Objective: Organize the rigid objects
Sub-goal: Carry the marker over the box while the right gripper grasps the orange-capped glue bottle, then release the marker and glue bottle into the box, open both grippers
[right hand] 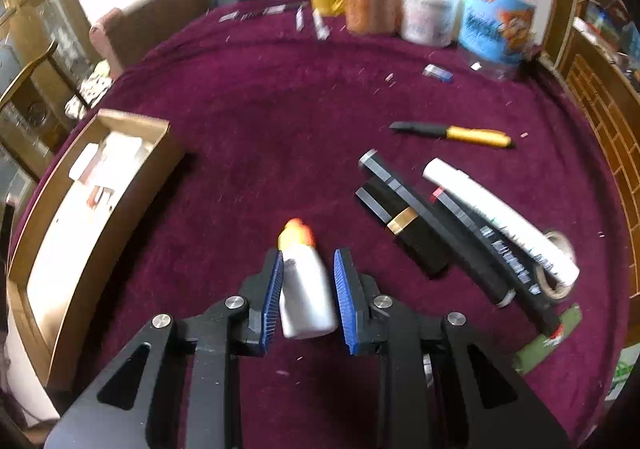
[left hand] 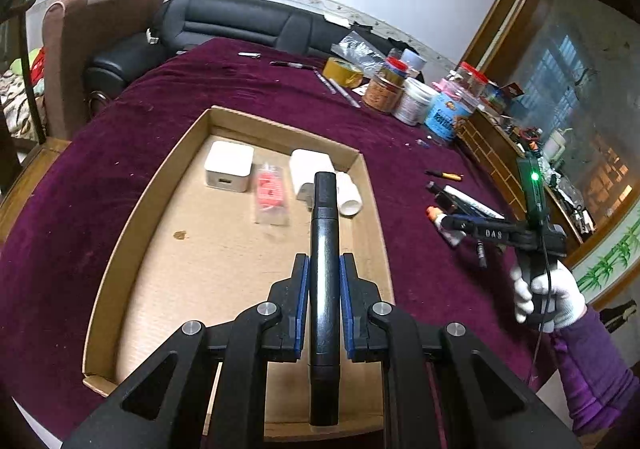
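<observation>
1. In the cardboard tray [left hand: 120,249] lie a white charger [left hand: 229,171], a red packet [left hand: 271,193] and a white tube [left hand: 349,195].
2. Left hand-held gripper [left hand: 324,281] pinches a black marker [left hand: 325,249] above the tray.
3. Right hand-held gripper [right hand: 308,285], narrowly parted, straddles a glue bottle [right hand: 306,289] on the surface [right hand: 280,121]; contact unclear.

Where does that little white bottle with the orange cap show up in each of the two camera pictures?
Left wrist view: the white bottle lies at the right on the purple cloth, at the tip of the right gripper.
Right wrist view: low in the centre, the bottle sits between that gripper's blue pads.
Shared landmark: the cardboard tray, left of the bottle in both.
</observation>
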Demonstrator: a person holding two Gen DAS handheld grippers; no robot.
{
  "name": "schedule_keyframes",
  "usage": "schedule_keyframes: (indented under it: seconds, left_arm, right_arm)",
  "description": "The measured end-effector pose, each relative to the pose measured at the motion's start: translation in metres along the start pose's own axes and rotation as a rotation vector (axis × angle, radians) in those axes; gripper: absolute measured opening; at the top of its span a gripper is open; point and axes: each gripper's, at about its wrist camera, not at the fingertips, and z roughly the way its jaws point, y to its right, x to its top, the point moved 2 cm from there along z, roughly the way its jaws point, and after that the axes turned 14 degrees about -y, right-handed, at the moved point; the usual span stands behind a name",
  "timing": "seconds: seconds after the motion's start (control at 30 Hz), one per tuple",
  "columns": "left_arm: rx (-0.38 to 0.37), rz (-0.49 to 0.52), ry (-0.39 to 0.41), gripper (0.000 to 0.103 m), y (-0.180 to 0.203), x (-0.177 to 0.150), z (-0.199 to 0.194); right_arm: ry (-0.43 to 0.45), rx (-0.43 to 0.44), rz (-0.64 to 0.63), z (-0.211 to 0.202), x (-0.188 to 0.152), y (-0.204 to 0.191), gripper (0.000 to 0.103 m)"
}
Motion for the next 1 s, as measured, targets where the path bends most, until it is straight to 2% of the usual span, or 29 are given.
schedule_keyframes:
  seconds: [0.1, 0.17, 0.23, 0.37, 0.47, 0.6, 0.7, 0.83, 0.87, 0.93, 1.0]
  left_arm:
    - [0.034, -0.008, -0.019, 0.012, -0.007, 0.005, 0.003]
    - [0.057, -0.015, -0.041, 0.012, -0.012, 0.012, 0.008]
    - [0.084, -0.018, -0.067, 0.012, -0.016, 0.018, 0.014]
    - [0.152, -0.039, -0.138, 0.012, -0.031, 0.03, 0.031]
    - [0.157, -0.087, -0.222, 0.012, -0.049, 0.038, 0.05]
    - [0.15, -0.155, -0.3, 0.012, -0.071, 0.055, 0.073]
    - [0.159, -0.156, -0.298, 0.012, -0.073, 0.068, 0.08]
    - [0.179, -0.152, -0.284, 0.013, -0.07, 0.076, 0.087]
    - [0.174, -0.154, -0.28, 0.015, -0.07, 0.076, 0.087]
    - [0.135, -0.167, -0.271, 0.026, -0.07, 0.073, 0.081]
    - [0.105, -0.175, -0.246, 0.031, -0.068, 0.068, 0.071]
  right_arm:
    - [-0.013, -0.058, 0.01, 0.008, -0.003, -0.005, 0.024]
    - [-0.017, -0.061, 0.016, 0.011, -0.004, -0.004, 0.024]
    - [-0.02, -0.034, 0.04, 0.007, -0.006, -0.004, 0.024]
    - [0.034, 0.05, 0.059, -0.022, -0.005, -0.013, 0.024]
    - [0.065, 0.121, 0.015, -0.043, -0.001, -0.041, 0.024]
    - [0.055, 0.194, -0.06, -0.049, 0.01, -0.088, 0.025]
    - [0.027, 0.25, -0.099, -0.043, 0.015, -0.12, 0.025]
    - [-0.005, 0.235, -0.134, -0.023, 0.023, -0.158, 0.025]
    - [-0.012, 0.226, -0.135, -0.017, 0.024, -0.164, 0.025]
    - [-0.028, 0.186, -0.137, -0.004, 0.026, -0.174, 0.025]
    - [-0.043, 0.161, -0.13, 0.005, 0.028, -0.179, 0.025]
